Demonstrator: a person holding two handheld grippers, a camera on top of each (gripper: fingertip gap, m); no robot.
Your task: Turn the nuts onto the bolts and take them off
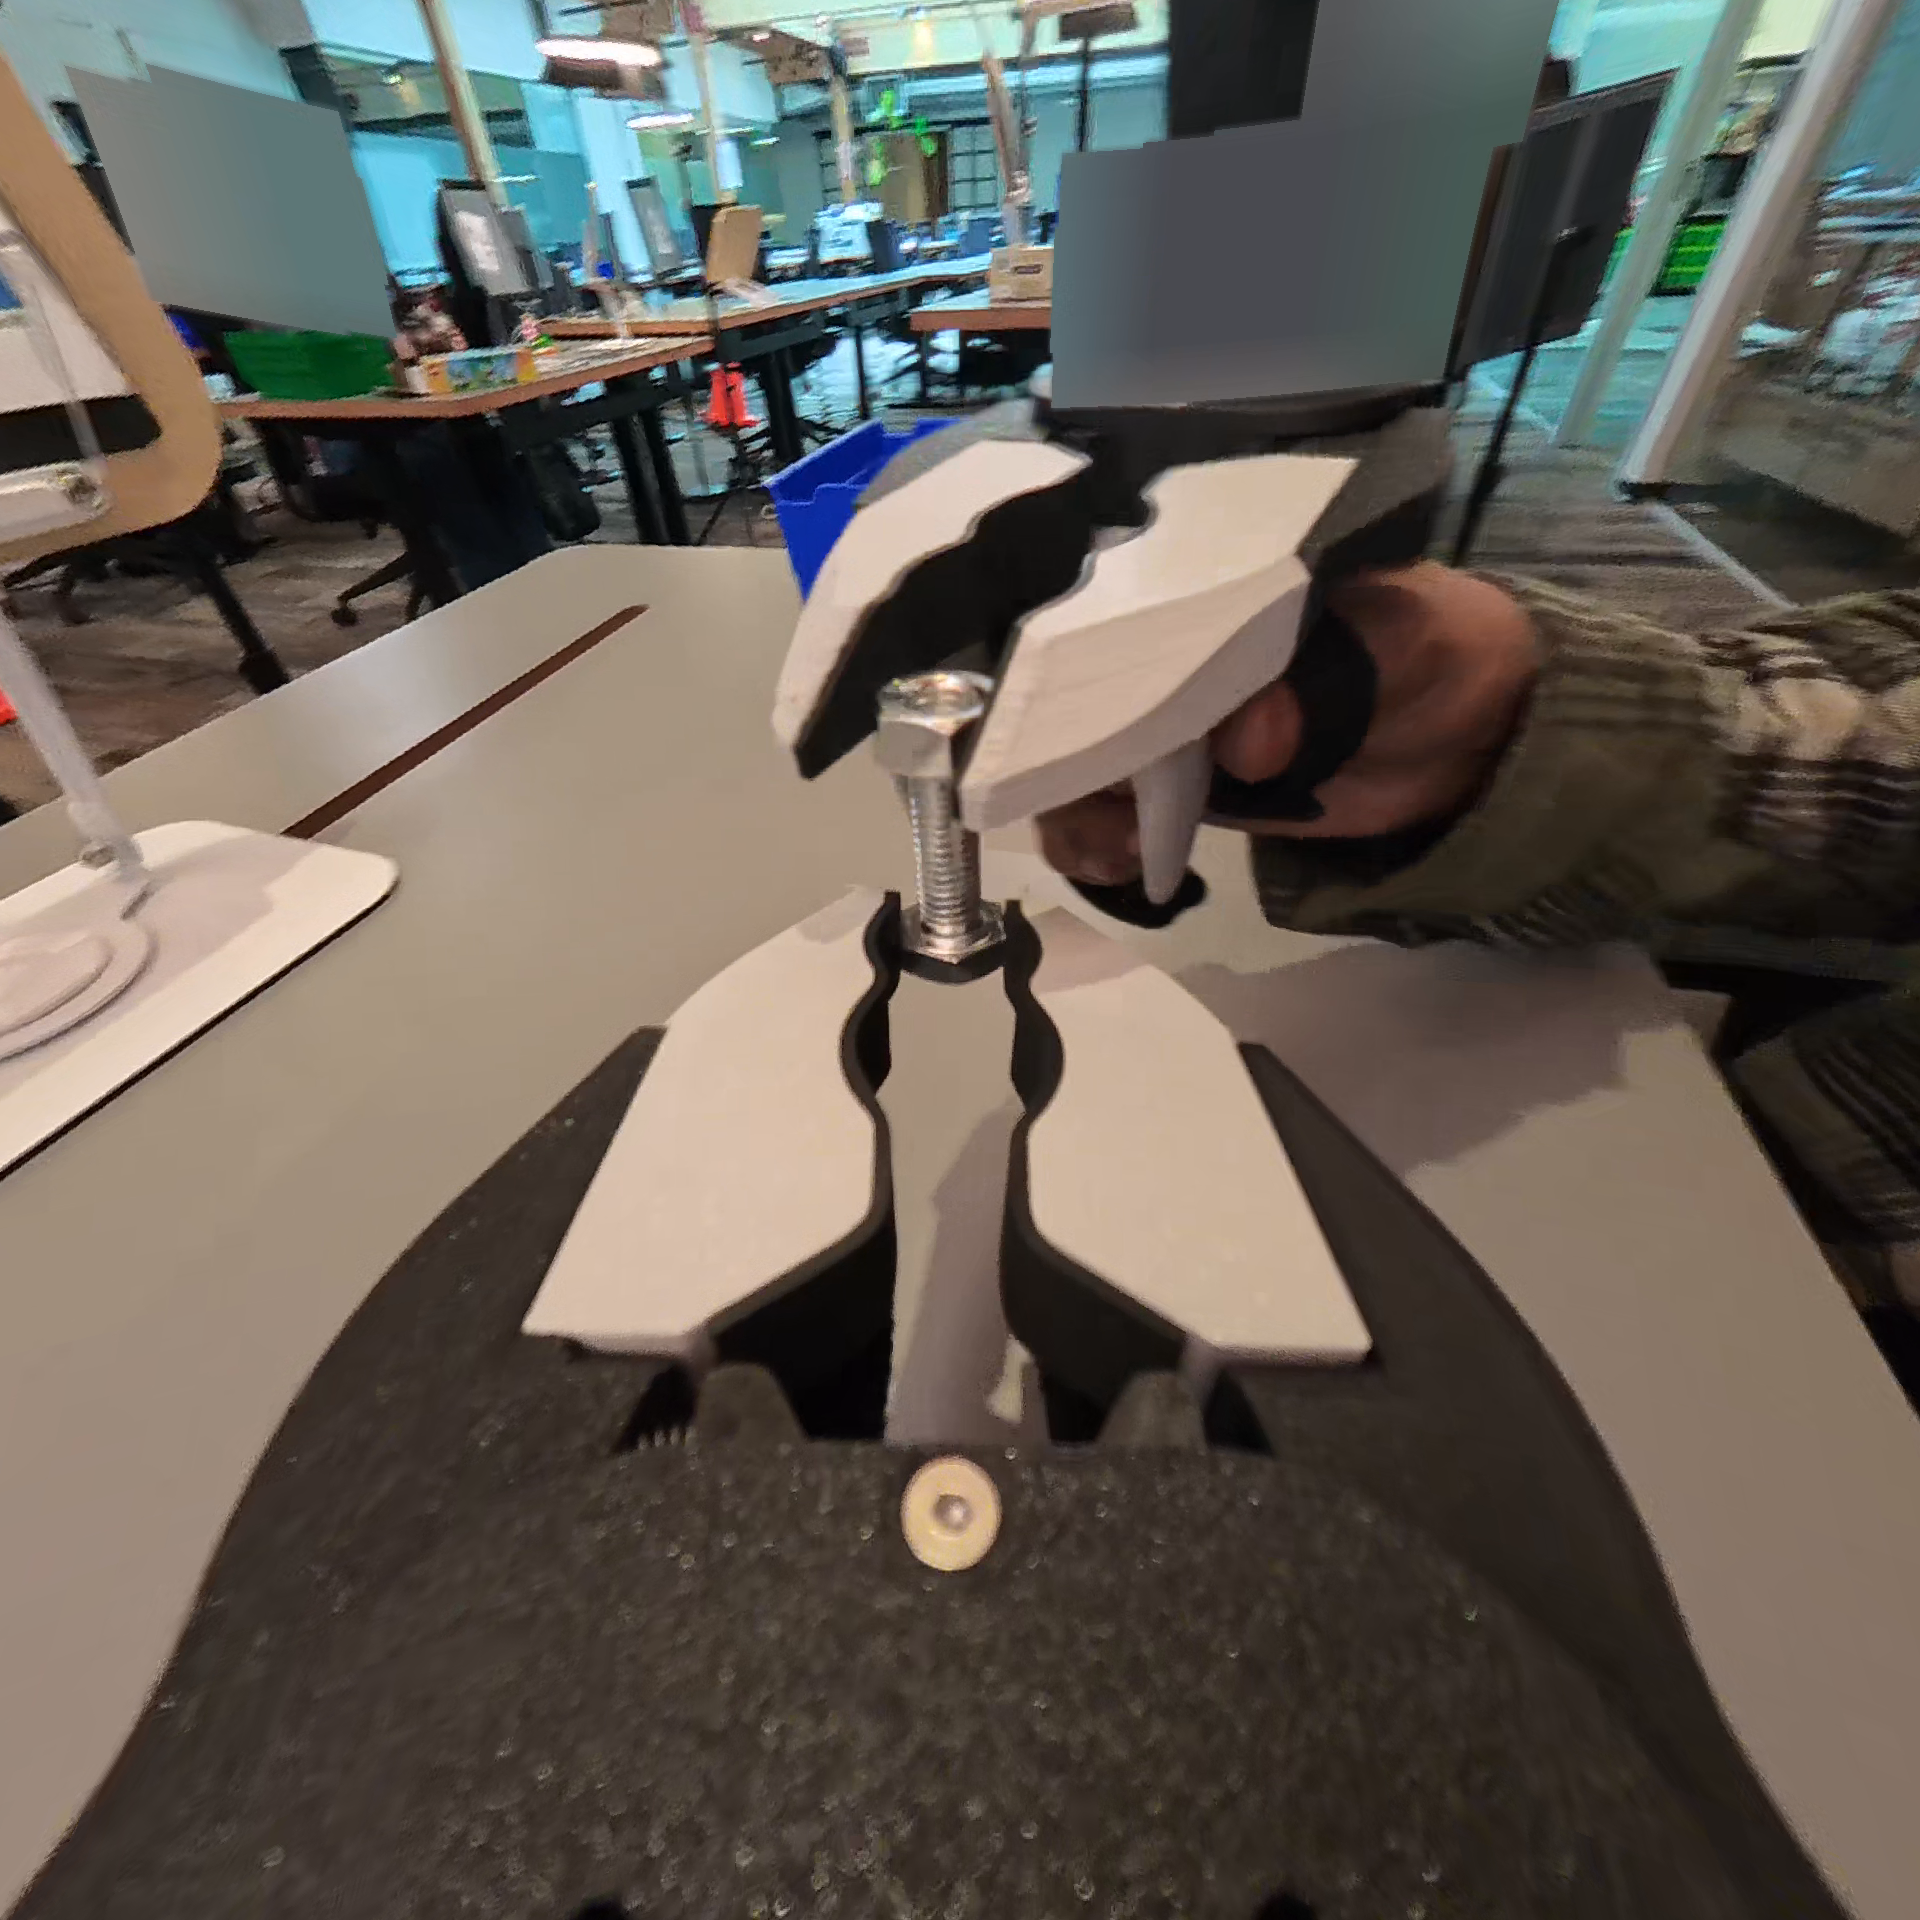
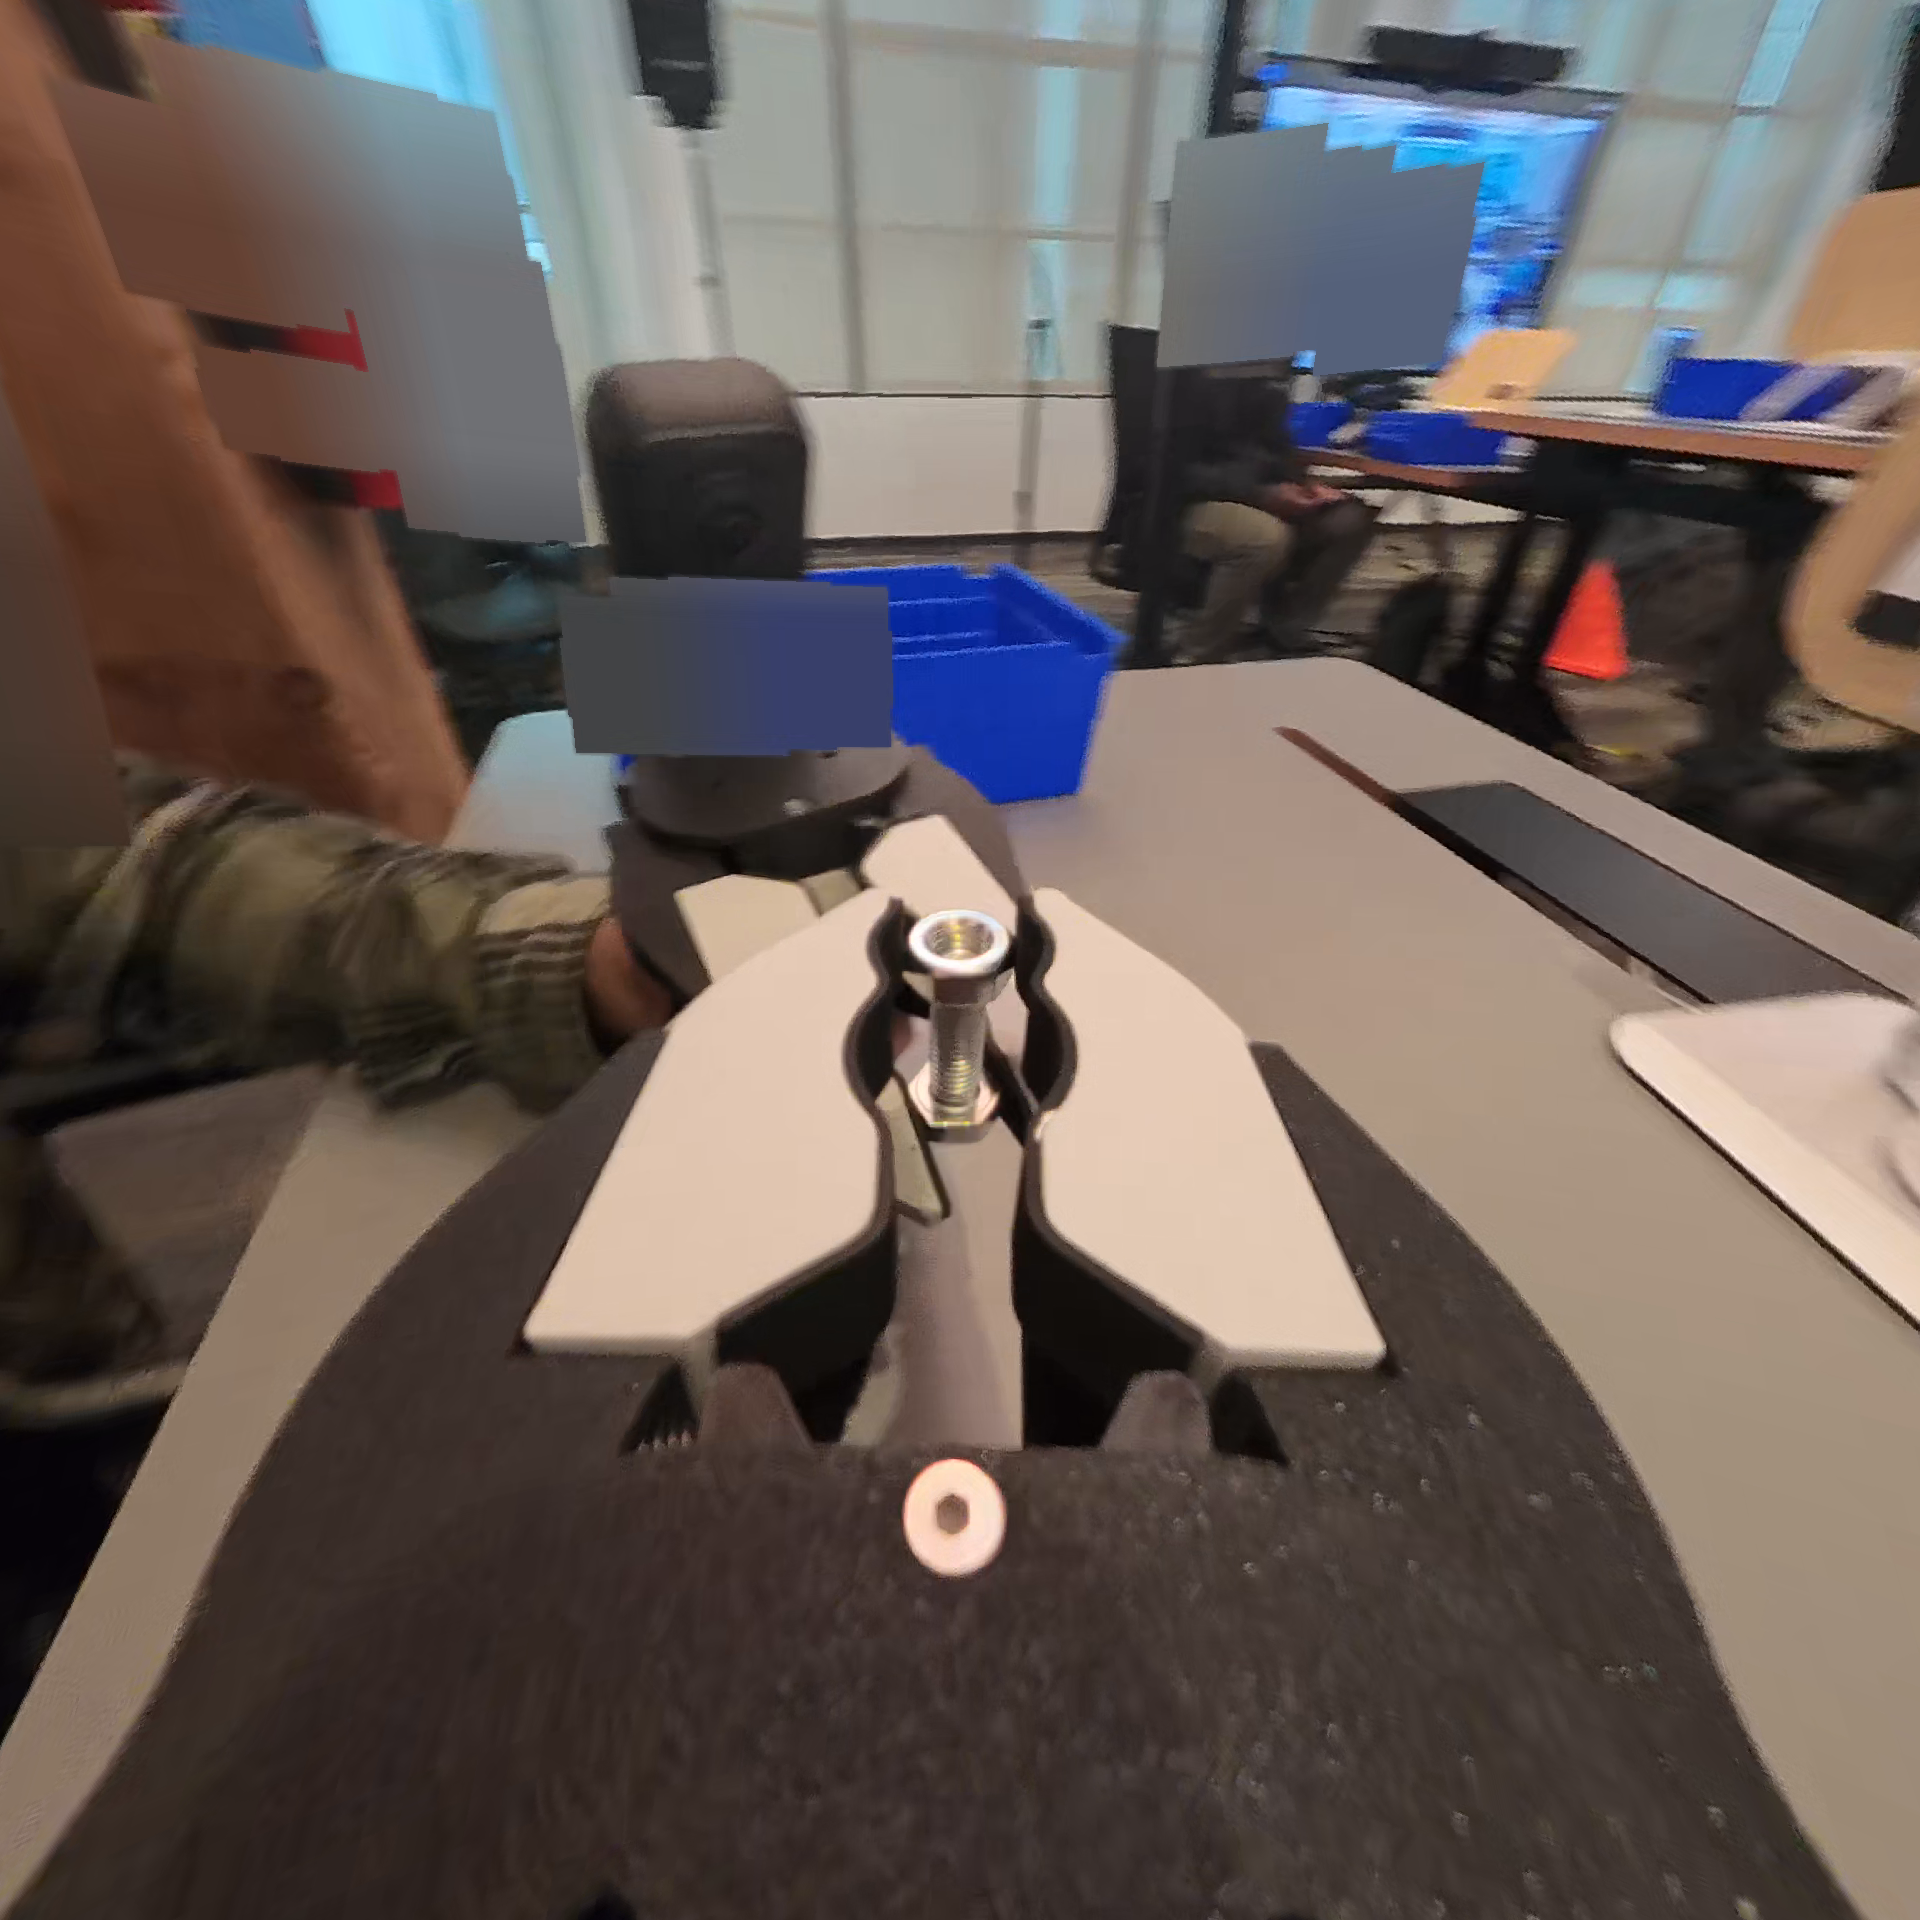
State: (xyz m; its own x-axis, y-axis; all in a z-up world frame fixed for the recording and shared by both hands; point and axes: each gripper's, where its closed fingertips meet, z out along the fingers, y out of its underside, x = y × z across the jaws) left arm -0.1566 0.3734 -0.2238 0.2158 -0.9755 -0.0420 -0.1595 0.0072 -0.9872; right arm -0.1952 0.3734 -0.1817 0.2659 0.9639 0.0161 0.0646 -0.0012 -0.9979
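Silver bolt (image 1: 938,831) stands upright over the grey worktop (image 1: 520,727), head clamped by the left tool (image 1: 943,940); the right tool (image 2: 958,961) grips the nut (image 1: 928,717) on top. Turning should stay square to the thread.

Grey desk (image 1: 540,1039) with a dark slot (image 1: 468,722) running along its top; a white rounded-corner board (image 1: 187,935) lies at one side, a clear stand (image 1: 62,727) rising from it. Blue bin (image 2: 997,686) sits at the desk's far edge, and a flat black panel (image 2: 1621,894) lies near the slot. Beyond: wood-topped tables (image 1: 499,390), a green crate (image 1: 307,364), an orange cone (image 2: 1590,623), a seated person (image 2: 1257,530).
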